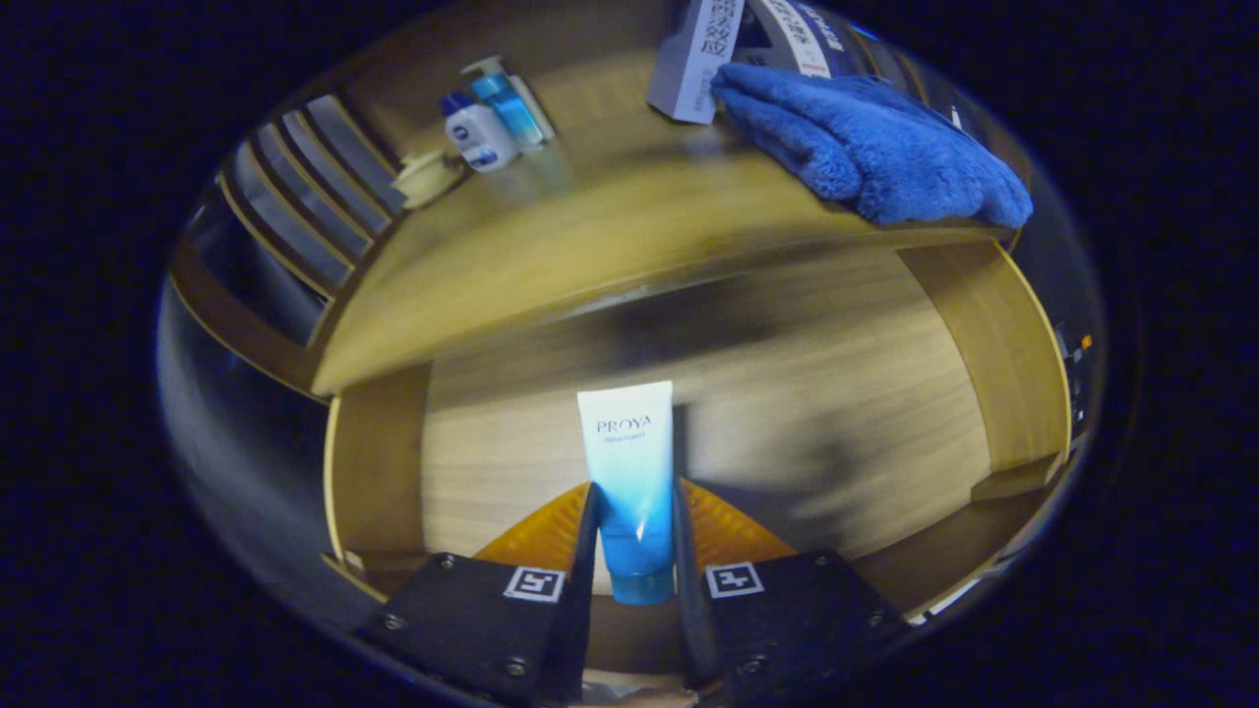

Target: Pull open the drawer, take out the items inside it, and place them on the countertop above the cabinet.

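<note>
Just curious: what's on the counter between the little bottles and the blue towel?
In the claw's view, bare wood separates the bottles and the towel; the claw grips a tube.

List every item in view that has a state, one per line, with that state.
Gripper: jaws shut on the tube.
Tube: held upright, cap down, lifted above the drawer.
Drawer: pulled open.
Blue towel: bunched on the countertop.
Two small bottles: lying side by side on the countertop.
Box: beside the towel.

Light wood cabinet (993, 334), slatted wood panel (295, 187) beside it, dim warm light, dark surrounds
</note>
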{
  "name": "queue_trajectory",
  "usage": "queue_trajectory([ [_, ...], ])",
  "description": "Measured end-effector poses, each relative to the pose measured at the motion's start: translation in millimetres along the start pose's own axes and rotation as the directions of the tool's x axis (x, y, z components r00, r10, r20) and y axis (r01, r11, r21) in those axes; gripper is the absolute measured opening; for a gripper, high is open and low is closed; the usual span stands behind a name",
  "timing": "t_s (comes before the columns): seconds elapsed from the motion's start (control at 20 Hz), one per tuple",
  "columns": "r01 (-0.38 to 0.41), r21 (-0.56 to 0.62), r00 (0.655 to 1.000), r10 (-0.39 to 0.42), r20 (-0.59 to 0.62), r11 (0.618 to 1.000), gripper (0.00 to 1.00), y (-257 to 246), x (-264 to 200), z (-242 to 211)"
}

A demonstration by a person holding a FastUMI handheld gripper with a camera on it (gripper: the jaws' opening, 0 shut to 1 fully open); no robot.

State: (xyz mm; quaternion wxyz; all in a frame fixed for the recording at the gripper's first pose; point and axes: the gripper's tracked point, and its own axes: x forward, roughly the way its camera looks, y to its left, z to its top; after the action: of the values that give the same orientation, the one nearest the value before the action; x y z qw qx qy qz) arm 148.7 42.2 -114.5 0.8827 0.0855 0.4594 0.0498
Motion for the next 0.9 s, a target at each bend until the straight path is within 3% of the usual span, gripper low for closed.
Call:
queue_trajectory([
  [0.3, -0.077, -0.103, 0.974, 0.097, 0.204, 0.992, 0.38, 9.8, -40.5, 18.0],
  [0.6, -0.118, -0.087, 0.876, 0.144, 0.460, 0.989, 0.38, 15.9, -99.0, 87.4],
  [0.9, -0.128, -0.084, 0.794, 0.153, 0.588, 0.988, 0.38, 24.6, -114.4, 156.1],
])
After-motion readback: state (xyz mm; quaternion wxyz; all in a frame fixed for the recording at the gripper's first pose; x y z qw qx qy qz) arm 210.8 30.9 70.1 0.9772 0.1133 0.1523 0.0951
